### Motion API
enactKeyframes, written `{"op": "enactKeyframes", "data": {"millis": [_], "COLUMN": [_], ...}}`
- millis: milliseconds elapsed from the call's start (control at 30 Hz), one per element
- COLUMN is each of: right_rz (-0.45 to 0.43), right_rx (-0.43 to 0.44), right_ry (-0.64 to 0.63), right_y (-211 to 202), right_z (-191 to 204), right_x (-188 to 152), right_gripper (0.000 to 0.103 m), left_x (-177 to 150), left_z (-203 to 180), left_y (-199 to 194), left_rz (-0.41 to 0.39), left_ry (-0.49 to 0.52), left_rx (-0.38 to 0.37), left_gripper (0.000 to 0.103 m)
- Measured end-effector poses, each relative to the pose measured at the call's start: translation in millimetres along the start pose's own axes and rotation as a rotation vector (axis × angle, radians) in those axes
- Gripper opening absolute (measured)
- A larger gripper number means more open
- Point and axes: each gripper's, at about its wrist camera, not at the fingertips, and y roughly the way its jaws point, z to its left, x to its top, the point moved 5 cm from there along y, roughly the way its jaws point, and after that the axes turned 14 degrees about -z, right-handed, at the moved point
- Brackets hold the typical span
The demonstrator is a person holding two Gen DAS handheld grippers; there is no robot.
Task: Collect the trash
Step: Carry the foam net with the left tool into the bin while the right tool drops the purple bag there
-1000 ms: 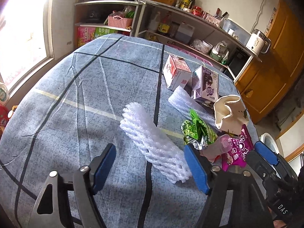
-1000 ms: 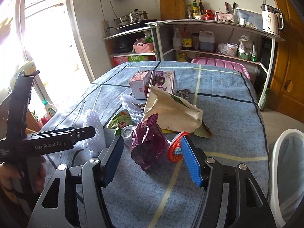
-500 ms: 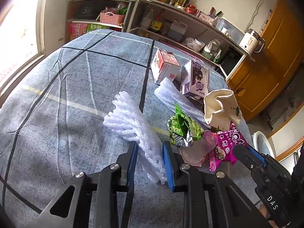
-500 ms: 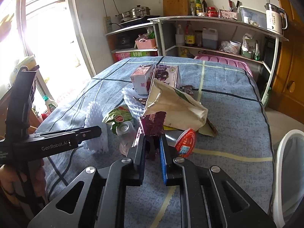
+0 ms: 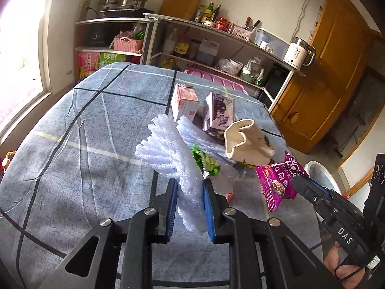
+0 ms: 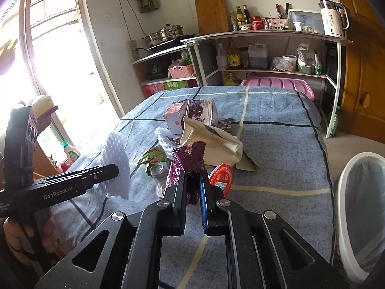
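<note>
My left gripper (image 5: 190, 185) is shut on a white foam net sleeve (image 5: 168, 149) and holds it lifted off the blue checked tablecloth (image 5: 84, 144); the sleeve also shows in the right wrist view (image 6: 115, 168). My right gripper (image 6: 193, 175) is shut on a purple snack wrapper (image 6: 190, 159), raised a little above the table; the wrapper shows in the left wrist view (image 5: 276, 180) too. On the table lie a beige paper bag (image 6: 211, 139), a green wrapper (image 6: 152, 159), a red round lid (image 6: 221, 175), a second foam sleeve (image 5: 195, 132) and two cartons (image 5: 185, 101).
A white bin (image 6: 361, 212) lined with a bag stands on the floor to the right of the table. Shelves (image 6: 264, 55) with bottles and a kettle stand behind the table. A window (image 6: 48, 72) is on the left, a wooden door (image 5: 336, 72) on the right.
Both grippers went from open to shut: the left on the foam sleeve, the right on the purple wrapper. Both pieces have since been lifted off the table.
</note>
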Motion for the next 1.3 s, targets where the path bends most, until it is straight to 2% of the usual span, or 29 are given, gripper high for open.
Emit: {"op": "enactKeyframes", "data": {"millis": [200, 367, 833, 1100, 1200, 1300], "right_rz": [-0.058, -0.104, -0.149, -0.093, -0.064, -0.032], "right_rx": [-0.048, -0.130, -0.400, -0.513, -0.536, -0.551], "right_ry": [0.029, 0.048, 0.128, 0.170, 0.182, 0.190], "right_y": [-34, -64, -147, -168, -170, -170], "right_z": [-22, -52, -163, -217, -232, -244], "right_x": [15, 27, 27, 3, -6, -14], "right_gripper": [0.010, 0.010, 0.010, 0.010, 0.010, 0.010], "left_x": [13, 16, -9, -42, -58, -76], "left_z": [-47, -89, -238, -318, -334, -349], "left_y": [-17, -14, 28, 50, 61, 74], "left_rz": [-0.044, -0.043, 0.070, 0.162, 0.205, 0.249], "left_ry": [0.065, 0.112, 0.236, 0.299, 0.321, 0.354], "left_rx": [-0.099, -0.175, -0.455, -0.581, -0.598, -0.583], "left_gripper": [0.021, 0.021, 0.022, 0.022, 0.022, 0.022]}}
